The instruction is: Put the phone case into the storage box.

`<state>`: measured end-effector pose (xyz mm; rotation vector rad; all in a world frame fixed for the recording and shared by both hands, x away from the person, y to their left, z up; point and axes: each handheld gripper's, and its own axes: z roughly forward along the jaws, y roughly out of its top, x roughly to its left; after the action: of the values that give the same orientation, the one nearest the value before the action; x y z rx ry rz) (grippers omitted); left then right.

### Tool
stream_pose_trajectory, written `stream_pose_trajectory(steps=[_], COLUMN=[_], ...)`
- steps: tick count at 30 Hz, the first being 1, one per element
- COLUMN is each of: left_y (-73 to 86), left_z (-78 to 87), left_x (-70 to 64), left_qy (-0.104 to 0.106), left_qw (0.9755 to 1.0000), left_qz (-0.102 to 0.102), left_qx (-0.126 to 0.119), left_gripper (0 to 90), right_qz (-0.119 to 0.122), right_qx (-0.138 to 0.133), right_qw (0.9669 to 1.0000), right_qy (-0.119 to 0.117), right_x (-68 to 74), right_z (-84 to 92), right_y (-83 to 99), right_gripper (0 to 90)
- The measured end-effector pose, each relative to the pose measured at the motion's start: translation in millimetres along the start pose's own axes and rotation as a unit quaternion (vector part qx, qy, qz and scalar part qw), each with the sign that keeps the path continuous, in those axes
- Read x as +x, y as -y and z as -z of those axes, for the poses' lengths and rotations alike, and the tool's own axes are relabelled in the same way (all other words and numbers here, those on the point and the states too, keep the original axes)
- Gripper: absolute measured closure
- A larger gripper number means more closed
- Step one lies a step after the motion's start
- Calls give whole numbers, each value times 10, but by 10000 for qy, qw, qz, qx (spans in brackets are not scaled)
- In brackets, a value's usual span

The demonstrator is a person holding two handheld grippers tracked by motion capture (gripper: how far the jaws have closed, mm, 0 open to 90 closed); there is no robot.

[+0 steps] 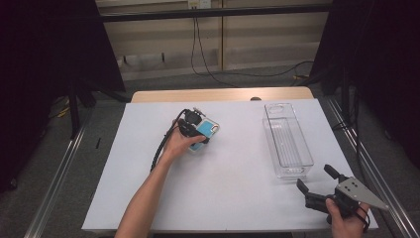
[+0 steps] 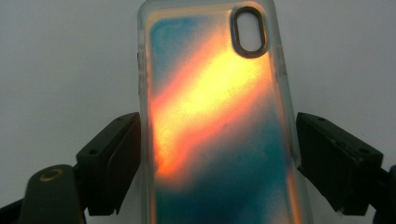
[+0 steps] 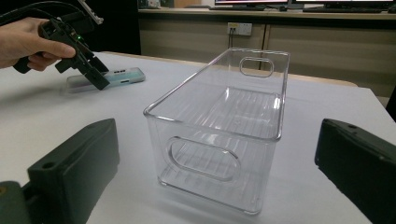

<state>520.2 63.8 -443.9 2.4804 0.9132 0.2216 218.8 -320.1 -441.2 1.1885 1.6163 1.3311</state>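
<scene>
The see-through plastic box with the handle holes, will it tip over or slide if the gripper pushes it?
The clear rectangular plastic bin would probably slide rather than tip: it is long and low, with a wide flat base on the smooth white table. It looks empty and thin-walled, so likely light. Its stiff, glossy walls could be slippery for the pads.

The white bench [image 1: 223,198] is seen from above and behind the person, the high view facing forward and down across its whole top toward the far wall. The left gripper view is held very close over the phone case [image 2: 215,121], looking along its own fingers [image 2: 109,163]. The right gripper view is set low near the bench edge, facing the clear bin [image 3: 219,135]; the case [image 3: 105,79] and bin [image 1: 287,141] are shared with the high view.
</scene>
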Motion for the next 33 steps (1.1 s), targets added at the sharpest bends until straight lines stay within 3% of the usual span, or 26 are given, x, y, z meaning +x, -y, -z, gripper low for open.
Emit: stream_pose_trajectory(steps=[3, 11, 20, 33], left_y=[35, 118, 119, 204], left_z=[17, 80, 221, 429], left_x=[6, 66, 76, 30], left_qy=[60, 112, 197, 247], left_qw=[10000, 9996, 9987, 9973], left_qz=[-39, 121, 173, 4], left_qx=[-21, -211, -438, -698], left_gripper=[173, 172, 172, 172], right_qz=[4, 11, 23, 20], right_qx=[1, 9, 10, 14], right_qw=[10000, 10000, 10000, 10000], right_qy=[8, 6, 1, 11], right_x=[1, 5, 9, 10], right_z=[0, -5, -11, -8], right_y=[-1, 0, 0, 1], right_gripper=[0, 0, 0, 0])
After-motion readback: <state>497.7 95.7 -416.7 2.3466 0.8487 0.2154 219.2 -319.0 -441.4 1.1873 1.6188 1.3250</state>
